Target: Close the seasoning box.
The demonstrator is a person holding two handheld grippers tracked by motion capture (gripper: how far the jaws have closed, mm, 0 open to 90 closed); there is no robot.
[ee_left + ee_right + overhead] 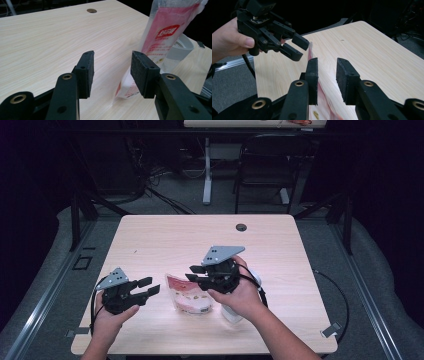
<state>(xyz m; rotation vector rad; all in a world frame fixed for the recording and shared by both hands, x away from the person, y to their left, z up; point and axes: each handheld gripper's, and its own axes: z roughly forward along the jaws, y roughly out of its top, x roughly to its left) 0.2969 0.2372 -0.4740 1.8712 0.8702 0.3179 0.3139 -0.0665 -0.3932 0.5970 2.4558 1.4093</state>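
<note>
Pouch [189,295] stands upright near desk [165,235] front edge, between both tongs. Right tongs [196,273] nearer, above its top edge, part-open, gripping nothing. Left tongs [148,286] just beside its left side, open, empty.

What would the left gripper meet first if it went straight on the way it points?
Probably the pouch. The left gripper points toward it with open jaws, and in its own view the pouch stands just past the right-hand jaw. Depth is unclear, so it might only brush the edge.
</note>
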